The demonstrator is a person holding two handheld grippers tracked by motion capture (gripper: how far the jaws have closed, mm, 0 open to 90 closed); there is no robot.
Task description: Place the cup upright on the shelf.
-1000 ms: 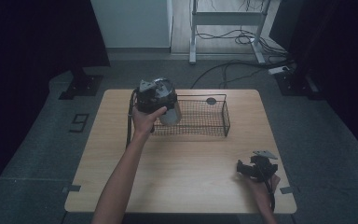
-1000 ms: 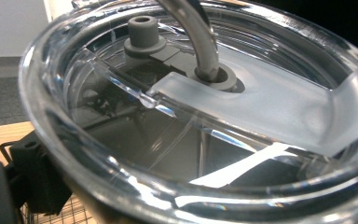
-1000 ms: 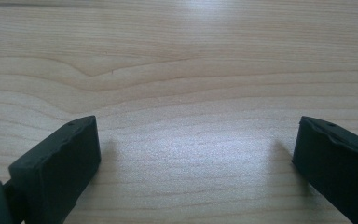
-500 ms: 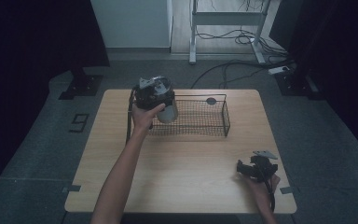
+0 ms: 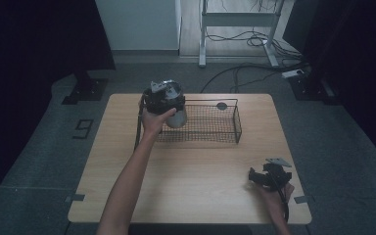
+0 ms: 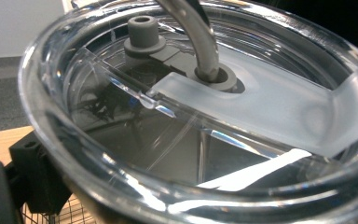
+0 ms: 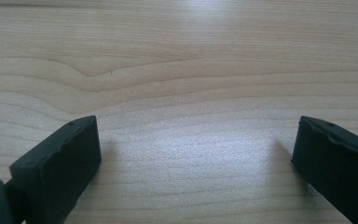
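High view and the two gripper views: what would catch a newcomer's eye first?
First, the silver metal tumbler with a clear plastic lid, held by the left claw at the left end of the black wire mesh basket near the far side of the light wooden table. Up close, a straw passes through that lid. The right claw rests open at the near right corner.

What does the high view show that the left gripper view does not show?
High view: the whole table, the wire basket with a dark disc at its far side, and the right gripper resting open near the table's front right corner. Left gripper view: the tumbler's clear lid with its grey straw and stopper. Both: the tumbler held over the basket's left end.
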